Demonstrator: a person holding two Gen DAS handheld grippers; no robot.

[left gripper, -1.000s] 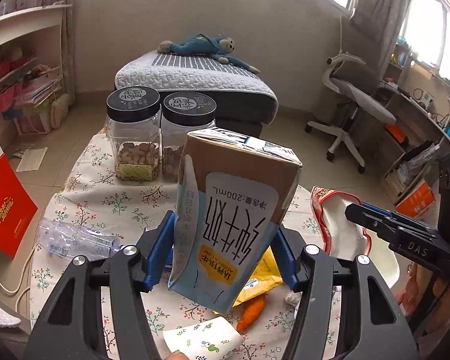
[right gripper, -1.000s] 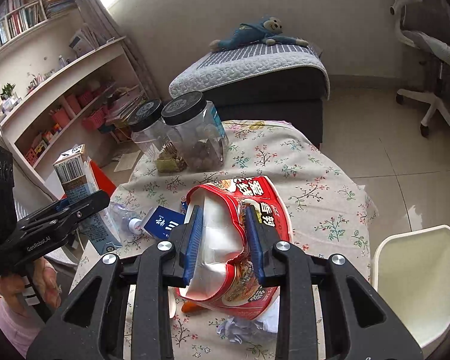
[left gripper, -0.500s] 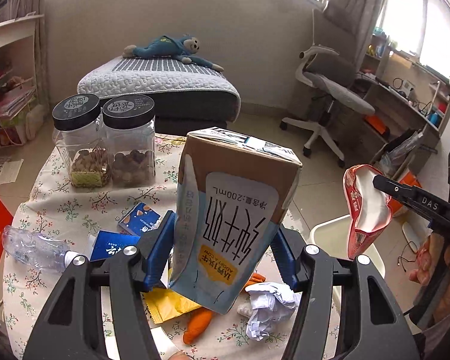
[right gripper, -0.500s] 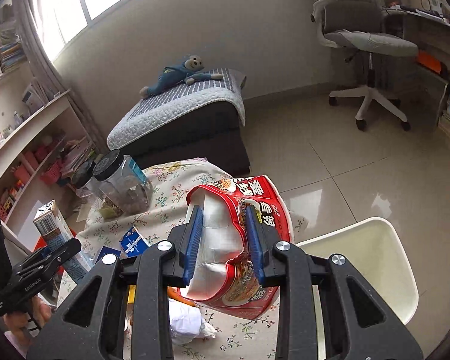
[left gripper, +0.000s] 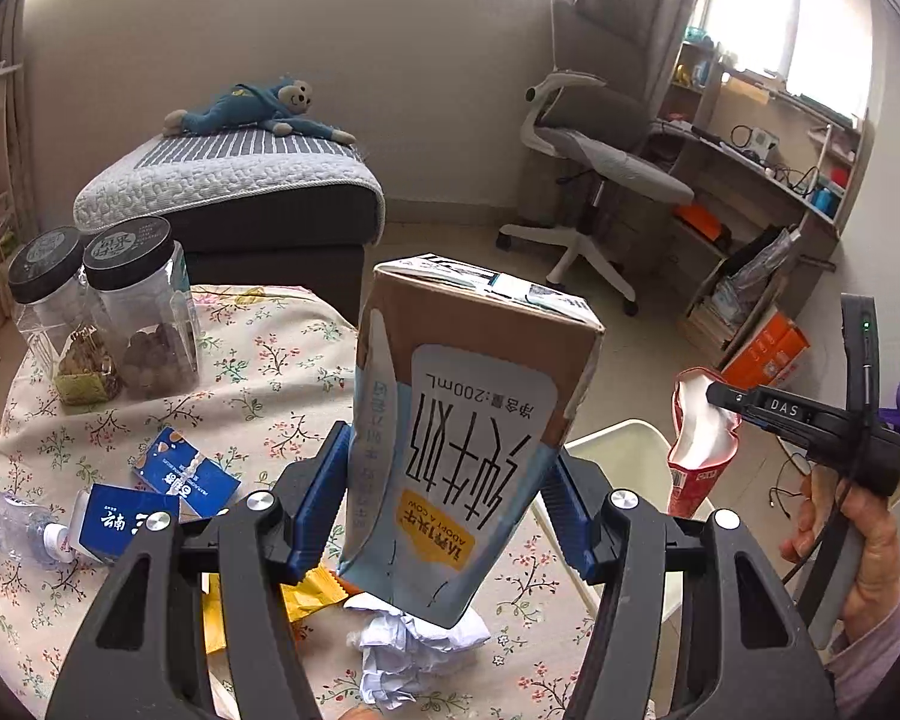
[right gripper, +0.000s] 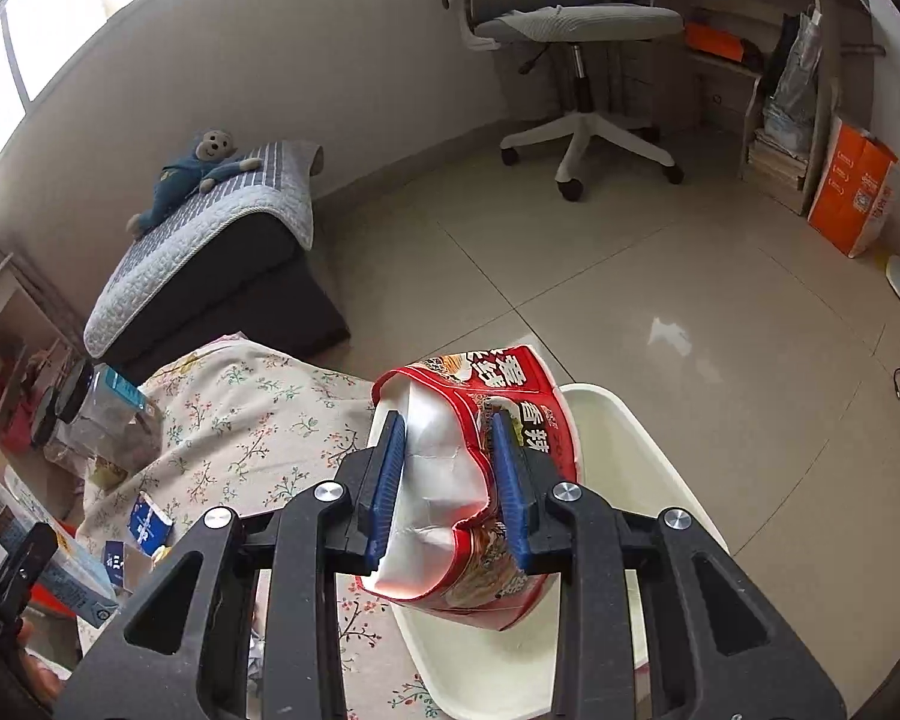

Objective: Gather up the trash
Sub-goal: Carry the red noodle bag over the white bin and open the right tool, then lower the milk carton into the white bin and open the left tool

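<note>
The left gripper point(left gripper: 447, 501) had its jaws clamped on an upside-down milk carton point(left gripper: 468, 420), held above the floral surface point(left gripper: 258, 372). The right gripper point(right gripper: 450, 486) pinched an empty red snack bag point(right gripper: 480, 480) over the white bin point(right gripper: 642, 480) beside that surface.

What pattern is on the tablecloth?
The tablecloth is cream with small floral sprigs in red and green, shown best in the left wrist view.
</note>
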